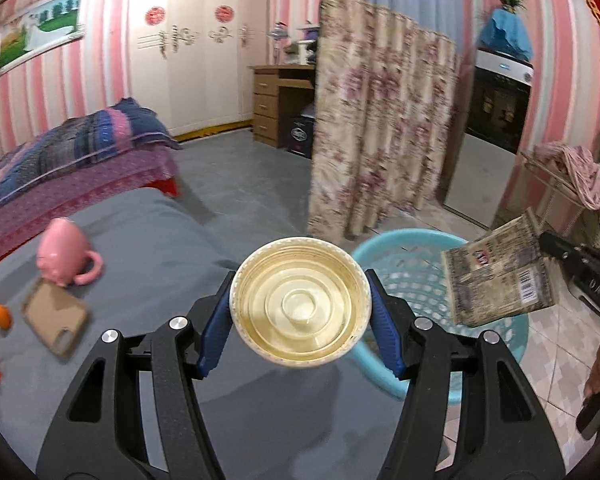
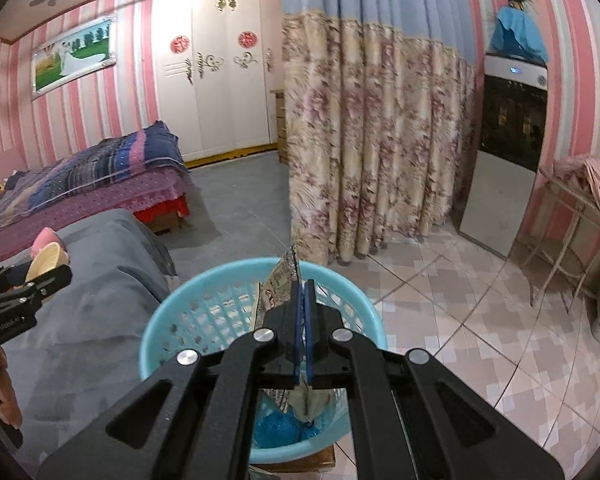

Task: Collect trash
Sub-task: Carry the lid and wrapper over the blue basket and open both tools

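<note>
- Over the blue basket [image 2: 204, 304], the flattened wrapper [image 2: 280, 280] hangs edge-on, long axis up and down, pinched by the right tool [image 2: 304, 288].
- Left of the basket, the left tool [image 1: 300, 304] clamps a cream lid [image 1: 300, 304], hollow side facing back, above the grey bed [image 1: 160, 240].
- Right tool sits nearer the drop.

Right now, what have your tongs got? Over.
Left tongs shut on cream lid. Right tongs shut on flat wrapper, above blue basket. Nothing in the way.
</note>
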